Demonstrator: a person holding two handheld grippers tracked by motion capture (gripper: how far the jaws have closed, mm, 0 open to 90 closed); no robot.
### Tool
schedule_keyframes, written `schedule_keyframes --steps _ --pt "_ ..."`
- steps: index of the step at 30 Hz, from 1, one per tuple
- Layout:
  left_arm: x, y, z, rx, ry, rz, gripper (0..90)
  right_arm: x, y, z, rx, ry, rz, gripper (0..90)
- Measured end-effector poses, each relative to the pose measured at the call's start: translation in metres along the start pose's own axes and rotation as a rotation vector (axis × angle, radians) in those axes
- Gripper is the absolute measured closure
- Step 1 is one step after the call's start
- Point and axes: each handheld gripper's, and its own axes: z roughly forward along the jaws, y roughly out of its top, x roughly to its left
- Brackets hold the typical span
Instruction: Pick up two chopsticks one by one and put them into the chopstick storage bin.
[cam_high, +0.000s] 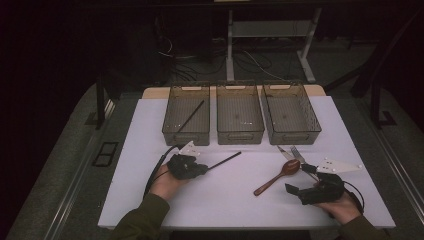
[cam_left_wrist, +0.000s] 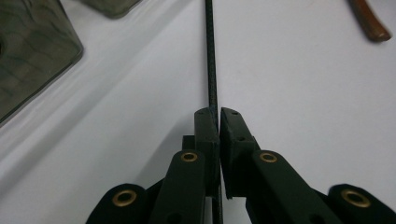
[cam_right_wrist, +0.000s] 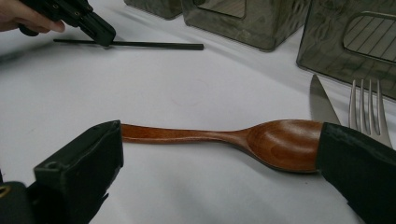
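Three mesh bins (cam_high: 240, 120) line the upper middle of your white table (cam_high: 240, 200); the room behind looks dark. Your left gripper (cam_left_wrist: 218, 114) pinches the black chopstick (cam_left_wrist: 211, 60) at center-left. Your right gripper (cam_right_wrist: 219, 158) gapes around the wooden spoon (cam_right_wrist: 280, 142), seemingly untouched.

**Count of things on the white surface**

Three wire baskets (cam_high: 240, 121) stand in a row on the surface (cam_high: 150, 190). Two black chopsticks: one in the left basket (cam_high: 190, 116), one lying on the surface (cam_high: 224, 160). One wooden spoon (cam_high: 276, 177), one metal fork (cam_high: 298, 153), one metal knife (cam_high: 284, 152). Two handheld grippers, one left (cam_high: 202, 169) and one right (cam_high: 298, 178).
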Motion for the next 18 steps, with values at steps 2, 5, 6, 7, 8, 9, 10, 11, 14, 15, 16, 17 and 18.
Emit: schedule_keyframes --steps 2,5,6,7,8,9,10,11,14,15,16,17,18 --pt "-0.002 0.002 -0.002 -0.004 -0.001 -0.005 85.9 0.000 0.000 0.000 -0.001 -0.001 0.000 1.6" --pt "-0.003 0.003 -0.005 -0.009 -0.003 -0.003 85.9 0.000 0.000 0.000 -0.001 -0.001 0.000 1.6" --pt "-0.003 0.004 -0.006 -0.009 -0.004 -0.004 85.9 0.000 0.000 0.000 -0.001 -0.001 0.000 1.6" --pt "-0.004 0.004 -0.007 -0.016 -0.004 -0.004 85.9 0.000 0.000 0.000 -0.001 0.000 0.000 1.6" --pt "-0.005 0.005 -0.007 -0.017 -0.005 -0.008 85.9 0.000 0.000 0.000 -0.001 -0.001 0.000 1.6" --pt "-0.006 0.006 -0.007 -0.017 -0.007 -0.009 85.9 0.000 0.000 0.000 -0.002 -0.001 0.000 1.6" --pt "-0.007 0.007 -0.008 -0.014 -0.009 -0.001 85.9 0.000 0.000 0.000 -0.002 -0.001 0.000 1.6" --pt "-0.007 0.007 -0.009 -0.016 -0.007 -0.001 85.9 -0.001 0.000 0.000 -0.002 -0.001 0.000 1.6" --pt "-0.010 0.010 -0.010 -0.024 -0.010 -0.004 85.9 0.000 0.000 0.000 -0.001 -0.001 -0.001 1.6" --pt "-0.011 0.011 -0.011 -0.026 -0.013 0.001 85.9 0.000 0.000 0.000 -0.002 -0.001 -0.001 1.6" --pt "-0.012 0.011 -0.012 -0.029 -0.013 -0.003 85.9 0.000 0.000 0.000 -0.002 -0.001 -0.001 1.6" --pt "-0.012 0.012 -0.013 -0.031 -0.016 0.004 85.9 0.000 0.000 -0.001 -0.001 0.000 -0.001 1.6" --pt "-0.013 0.013 -0.013 -0.038 -0.017 -0.001 85.9 0.000 0.000 -0.001 -0.001 -0.001 0.001 1.6"
